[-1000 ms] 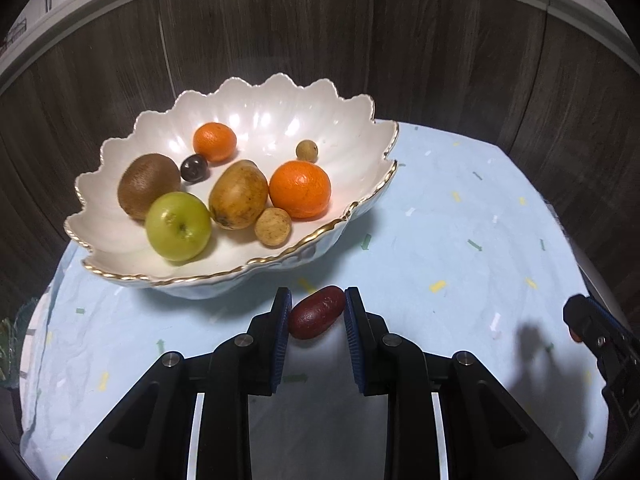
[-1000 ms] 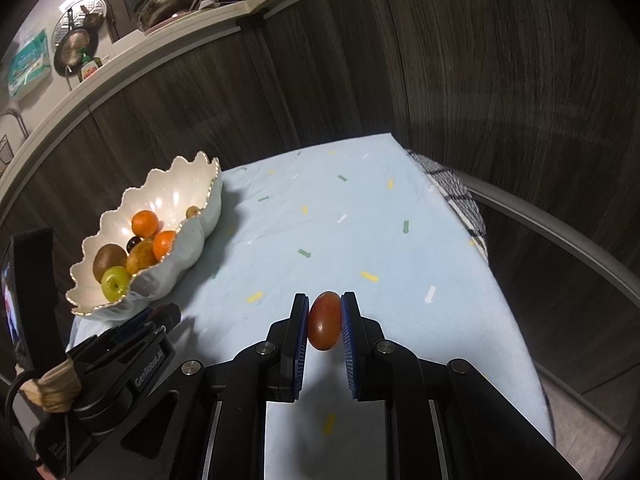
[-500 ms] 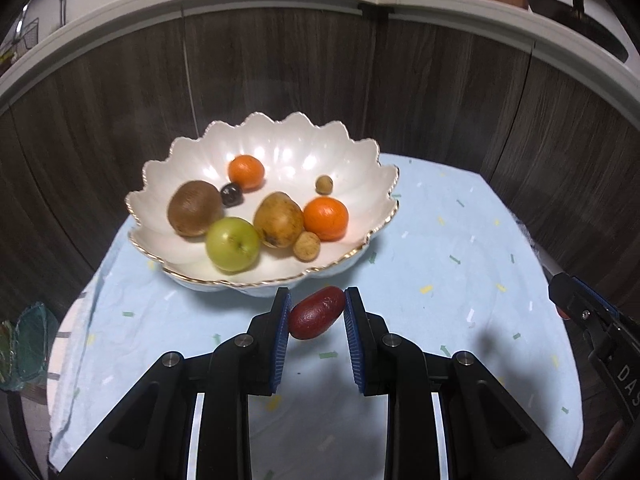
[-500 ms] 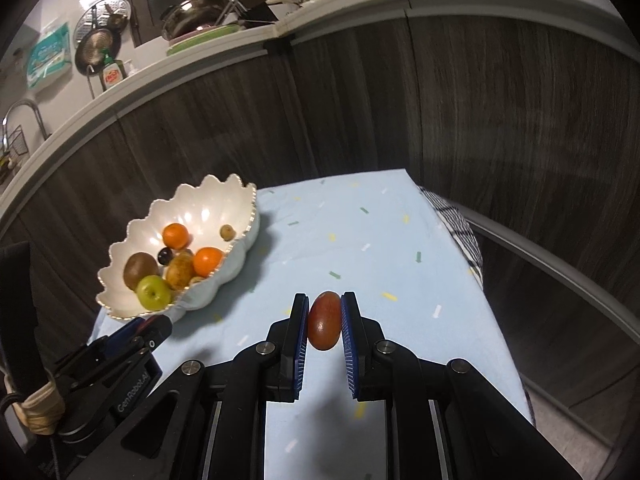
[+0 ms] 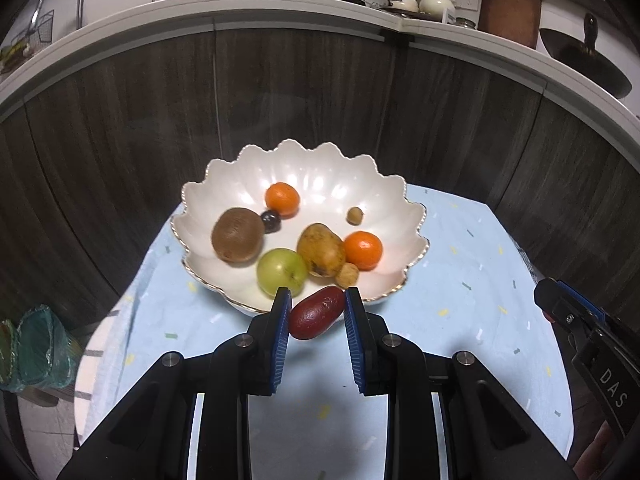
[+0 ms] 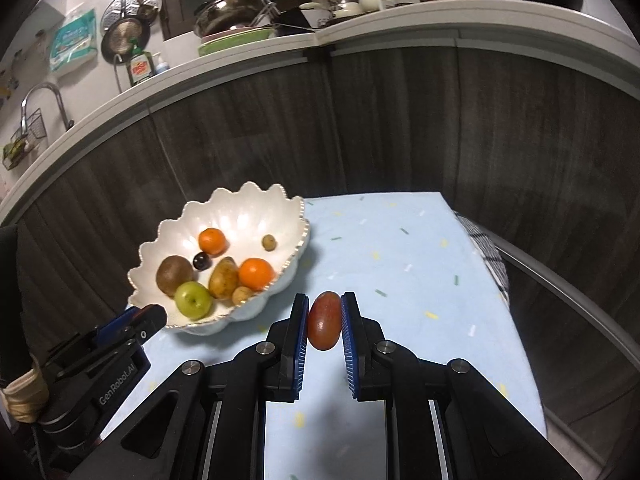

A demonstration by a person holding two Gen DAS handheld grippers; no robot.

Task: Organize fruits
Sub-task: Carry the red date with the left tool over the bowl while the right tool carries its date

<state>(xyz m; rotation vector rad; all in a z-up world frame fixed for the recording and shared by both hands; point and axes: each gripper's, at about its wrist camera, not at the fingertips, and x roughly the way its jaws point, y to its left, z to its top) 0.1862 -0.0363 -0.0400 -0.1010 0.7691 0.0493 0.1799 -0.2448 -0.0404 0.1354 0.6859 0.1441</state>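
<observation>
Two claws, each loaded with one small red fruit, both raised above the pale blue worktop (image 6: 400, 264) short of the scalloped white bowl (image 5: 240, 184). Left to right: the left claw (image 5: 316, 312) is clamped on a dark red oblong fruit (image 5: 316, 313), pads pressing its two ends; its long axis runs roughly across the jaws, tilted, right end higher and pointing toward the bowl's near rim. In the bowl sit a kiwi (image 5: 237, 234), a green apple (image 5: 281, 272), a pear-shaped yellow fruit (image 5: 321, 249), two oranges and a few small fruits. Further right, the right claw (image 6: 324, 326) is closed tight on a reddish oval fruit (image 6: 324, 326), gripped across its narrow waist; its long axis stands nearly upright between the pads. Judgement: the step in hand is carrying both to the bowl. Clear the scalloped rim before lowering, aim for the bare patches of the bowl, release low so nothing rolls. Left grip, end to end, looks the less secure; move it smoothly.
</observation>
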